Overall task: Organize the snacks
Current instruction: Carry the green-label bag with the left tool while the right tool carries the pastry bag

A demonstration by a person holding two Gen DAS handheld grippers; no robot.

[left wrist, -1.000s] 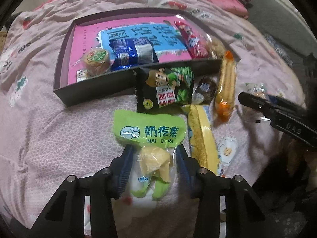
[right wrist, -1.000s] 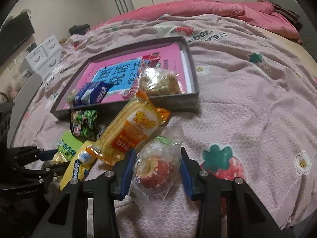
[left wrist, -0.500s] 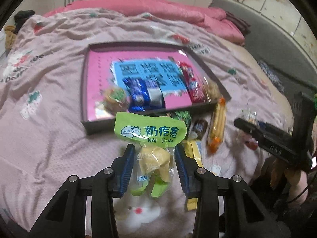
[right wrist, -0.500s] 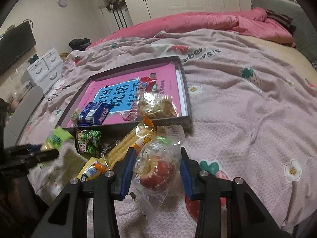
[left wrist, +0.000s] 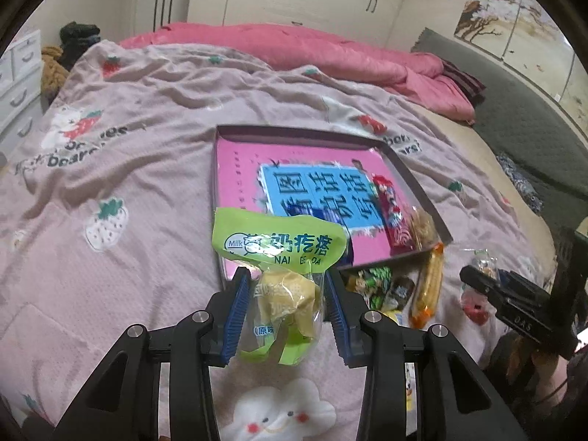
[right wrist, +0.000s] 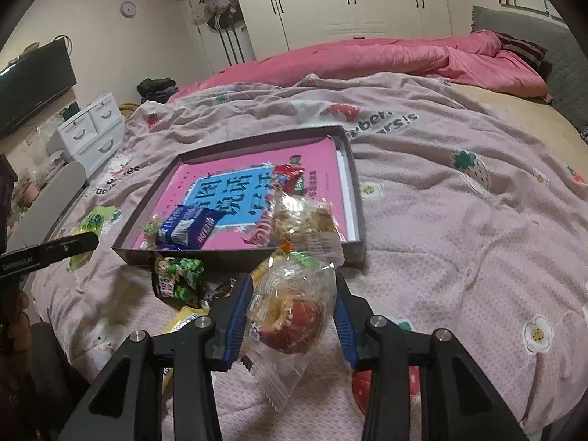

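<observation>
Snacks half sorted, two more in hand

Tray (left wrist: 400, 169) on the bed already holds four packets. Several lie loose on the blanket (left wrist: 154, 147) at its near edge, among them a green-black packet (right wrist: 178, 275). Left tongs (left wrist: 288, 316) pinch the green milk-curd bag (left wrist: 279, 253), partway closed. Right tongs (right wrist: 290, 316) likewise clamp a clear-wrapped red pastry (right wrist: 294, 312). Both hang short of the tray.

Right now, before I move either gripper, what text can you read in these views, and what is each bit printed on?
"Milk", "奶疙瘩" and "NAI" with blurred letters after it: green snack bag in the left gripper.
"OAS": side of the right gripper, seen from the left wrist.
"bears!s", partly cut: bedspread.
Large white characters on the blue panel of the pink book in the tray: too blurred.
Other wrappers: too small to read.
</observation>
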